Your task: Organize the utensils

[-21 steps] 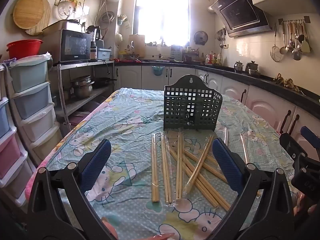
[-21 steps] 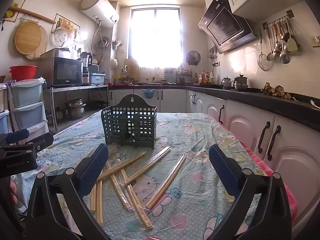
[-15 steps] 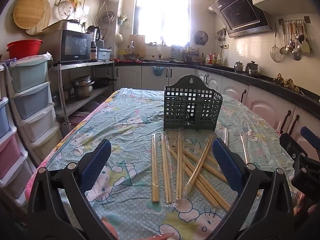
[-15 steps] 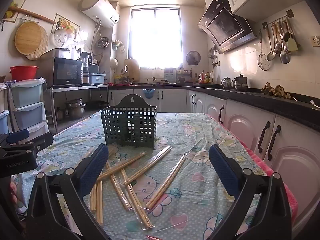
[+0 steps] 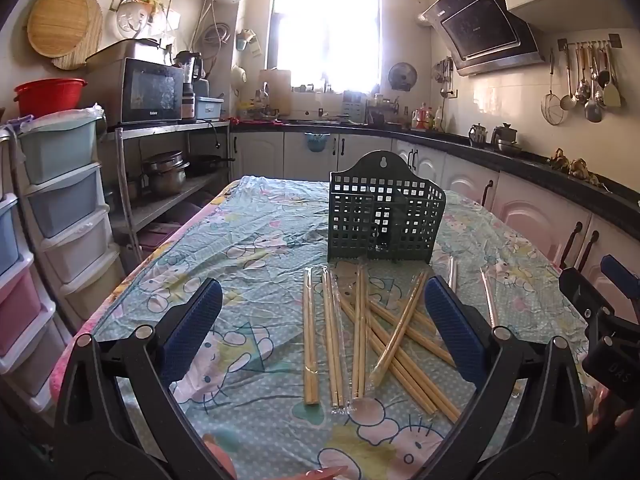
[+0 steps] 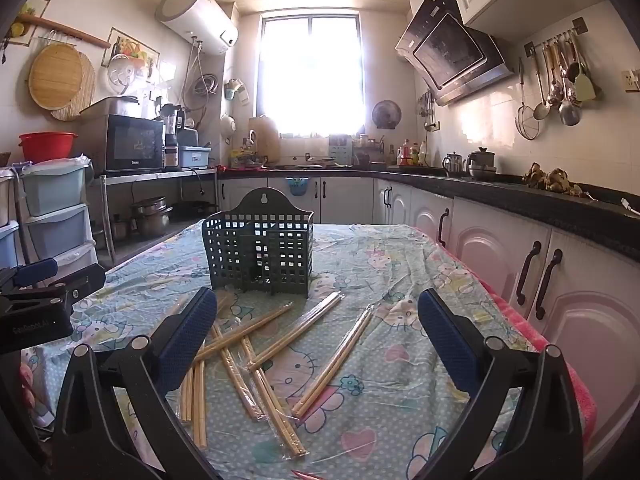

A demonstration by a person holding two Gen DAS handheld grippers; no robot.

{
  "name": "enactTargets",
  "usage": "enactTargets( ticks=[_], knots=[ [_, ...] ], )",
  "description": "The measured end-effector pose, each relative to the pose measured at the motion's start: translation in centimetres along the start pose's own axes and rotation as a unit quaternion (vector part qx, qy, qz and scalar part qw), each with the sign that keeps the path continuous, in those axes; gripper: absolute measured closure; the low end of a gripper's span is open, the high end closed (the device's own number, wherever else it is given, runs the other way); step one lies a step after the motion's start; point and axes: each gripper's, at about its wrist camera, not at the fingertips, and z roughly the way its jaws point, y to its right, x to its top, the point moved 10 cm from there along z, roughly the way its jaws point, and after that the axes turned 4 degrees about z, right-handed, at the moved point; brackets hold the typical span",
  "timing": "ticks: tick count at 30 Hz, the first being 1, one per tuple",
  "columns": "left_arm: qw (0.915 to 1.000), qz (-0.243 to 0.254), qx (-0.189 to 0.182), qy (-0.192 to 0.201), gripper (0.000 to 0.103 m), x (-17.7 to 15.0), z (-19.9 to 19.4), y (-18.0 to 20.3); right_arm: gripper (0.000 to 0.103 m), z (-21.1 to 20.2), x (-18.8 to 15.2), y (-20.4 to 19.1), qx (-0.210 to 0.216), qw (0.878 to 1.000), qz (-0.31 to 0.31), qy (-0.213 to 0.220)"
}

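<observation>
We see a dark green basket (image 5: 384, 216) with square holes, pale yellow chopsticks (image 5: 360, 332) — and a mint cartoon-cat tablecloth (image 5: 256, 248).

Kitchen, tiled walls. Bright window (image 6: 311, 76) at far end, glare washing out whatever lies beyond. White cabinets (image 6: 500, 240) under dark countertop (image 6: 560, 204) along right. Range hood (image 6: 452, 60) above. Microwave (image 5: 150, 96) on metal shelf, left. Stacked plastic drawers (image 5: 60, 200) nearer. Water heater (image 6: 198, 18) high on wall.
</observation>
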Motion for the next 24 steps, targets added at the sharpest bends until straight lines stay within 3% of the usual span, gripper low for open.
enactTargets(
  ticks=[24],
  knots=[
    [1.0,0.0,0.0,0.0,0.01,0.01,-0.01,-0.01,0.006,0.05,-0.06,0.08,0.0,1.0,0.002,-0.002]
  ],
)
